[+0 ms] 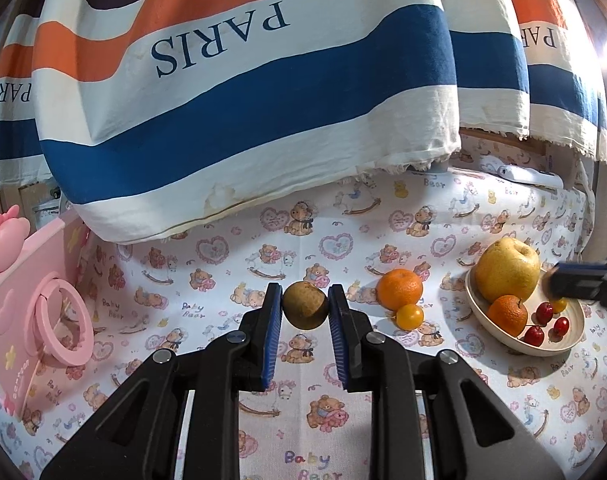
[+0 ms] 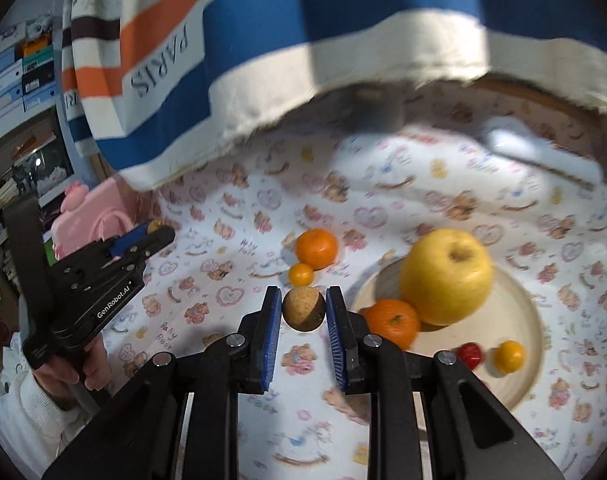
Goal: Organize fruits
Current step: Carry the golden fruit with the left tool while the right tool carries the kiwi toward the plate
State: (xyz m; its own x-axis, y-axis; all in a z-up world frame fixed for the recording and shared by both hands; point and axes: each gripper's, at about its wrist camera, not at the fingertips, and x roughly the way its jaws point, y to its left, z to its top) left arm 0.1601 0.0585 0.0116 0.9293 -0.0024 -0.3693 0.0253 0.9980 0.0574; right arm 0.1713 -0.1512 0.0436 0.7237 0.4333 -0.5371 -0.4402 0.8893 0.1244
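Here, left gripper: its blue-padded jaws were clamped on a small brown round fruit, held above the cloth at the centre of the left wrist view.
Right gripper: its jaws were likewise clamped on a second small brown fruit, at the centre of the right wrist view; that picture was blurred.
Left gripper seen from the right: it sat at the left of the frame, carried by a hand in a white sleeve, with a bit of the brown fruit showing at its tip.
Bowl: a cream bowl stood at the right of the left wrist view, holding a big yellow apple, an orange, three red cherries and a small yellow fruit.
Loose fruit: a second orange lay on the cloth just left of the bowl, with a small yellow tomato touching it in front.
Cloth: white, printed with bears and hearts, covering the table.
Curtain: striped orange, white and blue, with "PARIS" upside down, filling the upper part of both frames.
Pink box: at the left edge of the left wrist view, standing on the cloth.
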